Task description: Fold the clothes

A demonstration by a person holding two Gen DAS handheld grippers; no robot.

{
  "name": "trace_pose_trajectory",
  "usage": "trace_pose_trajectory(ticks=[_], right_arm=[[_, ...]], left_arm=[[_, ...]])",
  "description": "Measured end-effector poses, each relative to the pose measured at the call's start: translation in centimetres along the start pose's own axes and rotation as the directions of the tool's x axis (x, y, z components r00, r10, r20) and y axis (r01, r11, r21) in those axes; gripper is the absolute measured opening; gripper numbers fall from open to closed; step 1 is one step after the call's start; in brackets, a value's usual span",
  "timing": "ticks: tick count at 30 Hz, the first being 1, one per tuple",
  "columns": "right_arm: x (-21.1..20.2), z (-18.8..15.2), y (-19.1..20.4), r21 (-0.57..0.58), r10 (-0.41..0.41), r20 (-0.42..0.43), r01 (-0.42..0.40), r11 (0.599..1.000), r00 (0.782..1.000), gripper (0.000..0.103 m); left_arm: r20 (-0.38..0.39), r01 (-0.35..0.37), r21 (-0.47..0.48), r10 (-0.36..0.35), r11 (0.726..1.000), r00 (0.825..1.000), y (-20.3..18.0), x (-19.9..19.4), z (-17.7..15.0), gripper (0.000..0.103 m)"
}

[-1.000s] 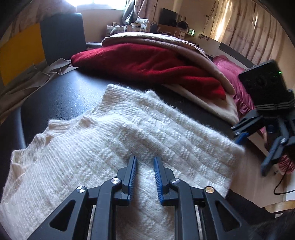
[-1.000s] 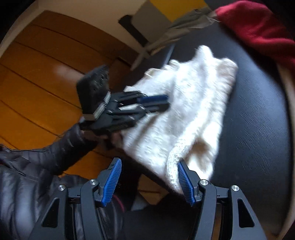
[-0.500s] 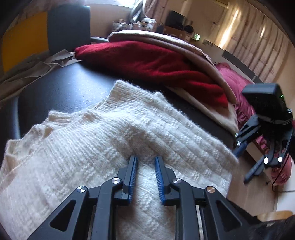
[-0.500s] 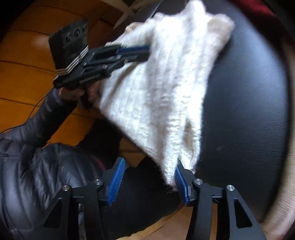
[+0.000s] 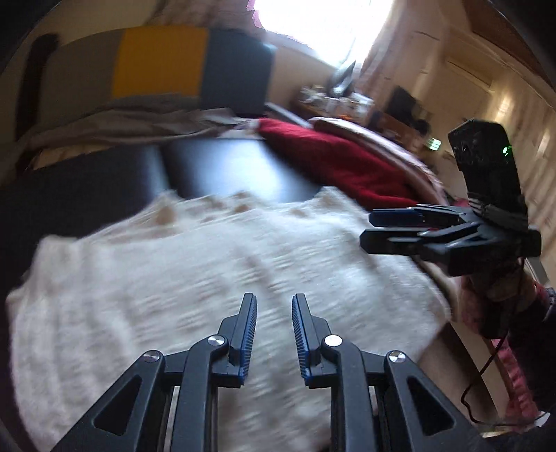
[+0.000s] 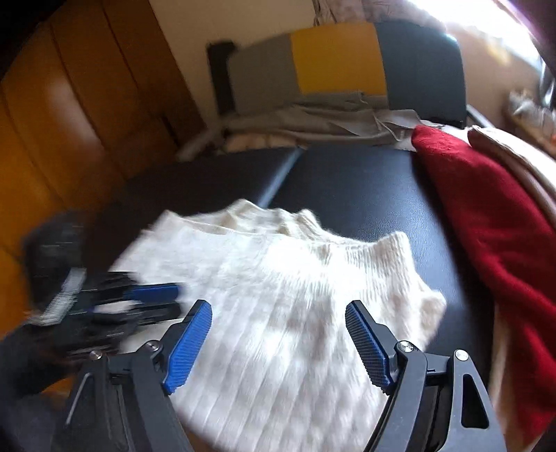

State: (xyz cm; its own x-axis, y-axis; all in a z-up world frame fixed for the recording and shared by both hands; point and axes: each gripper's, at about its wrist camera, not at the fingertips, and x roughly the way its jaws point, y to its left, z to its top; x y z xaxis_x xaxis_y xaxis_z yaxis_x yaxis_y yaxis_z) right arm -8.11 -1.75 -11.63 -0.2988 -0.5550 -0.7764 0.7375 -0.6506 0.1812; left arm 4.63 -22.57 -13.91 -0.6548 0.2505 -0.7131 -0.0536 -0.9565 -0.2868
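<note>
A: Setting: a lived-in room, bright window [image 5: 323, 27] at the back, curtains, wooden panelling [image 6: 69, 114] to one side. Work surface: a black padded table [image 6: 365, 194], two cushioned sections with a seam between them.

B: Item one?

A: Cream knitted sweater [image 6: 285, 295], ribbed, lying flat on the near part of the table, its ribbed edge toward the far side. Blurred in the left wrist view.

B: Other textiles?

A: Dark red garment [image 6: 486, 215], heaped on the right side of the table, lying on beige folded cloth [image 6: 514, 163]. Apart from the sweater, bare black padding between them. At the far end, a grey crumpled cloth [image 6: 330, 125] in front of a grey, yellow and dark blue panel [image 6: 337, 59].

B: Tools?

A: Left gripper [image 5: 274, 313]: blue pads a narrow way apart, over the sweater; whether they pinch any knit I cannot tell. From the right wrist view it shows at the sweater's left edge, smeared by blur.

B: And the other?

A: Right gripper [image 6: 278, 333]: jaws wide and opening, above the sweater's near half, nothing pressed between the pads. In the left wrist view it sits at the sweater's right edge, fingers level, held by a hand [image 5: 504, 288] in a dark sleeve.
</note>
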Motion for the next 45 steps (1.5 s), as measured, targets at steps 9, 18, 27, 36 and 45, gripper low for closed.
trace_pose_trajectory(ticks=[9, 18, 27, 36, 45], right_arm=[[5.6, -1.4, -4.1, 0.112, -0.202, 0.012, 0.200, 0.973, 0.979, 0.074], [5.7, -1.6, -3.8, 0.108, -0.227, 0.048, 0.221, 0.969, 0.973, 0.082], [5.3, -1.9, -3.2, 0.102, -0.253, 0.056, 0.246, 0.964, 0.966, 0.084], [5.4, -1.8, -3.1, 0.107, -0.280, 0.050, 0.274, 0.956, 0.959, 0.087], [5.5, -1.7, -3.1, 0.118, -0.297, 0.045, 0.290, 0.950, 0.954, 0.090]], left_arm=[[-0.004, -0.008, -0.118, 0.008, 0.993, 1.000, 3.6, 1.1, -1.1, 0.019], [0.147, 0.116, -0.298, -0.074, 0.948, 0.986, 12.9, -10.9, -4.6, 0.022], [0.042, 0.294, -0.409, -0.304, 0.864, 0.952, 20.7, -12.7, -11.8, 0.025], [0.073, 0.425, -0.367, -0.430, 0.827, 0.900, 21.0, -9.2, -10.9, 0.033], [0.065, 0.483, -0.275, -0.485, 0.831, 0.872, 20.3, -8.4, -8.9, 0.033]])
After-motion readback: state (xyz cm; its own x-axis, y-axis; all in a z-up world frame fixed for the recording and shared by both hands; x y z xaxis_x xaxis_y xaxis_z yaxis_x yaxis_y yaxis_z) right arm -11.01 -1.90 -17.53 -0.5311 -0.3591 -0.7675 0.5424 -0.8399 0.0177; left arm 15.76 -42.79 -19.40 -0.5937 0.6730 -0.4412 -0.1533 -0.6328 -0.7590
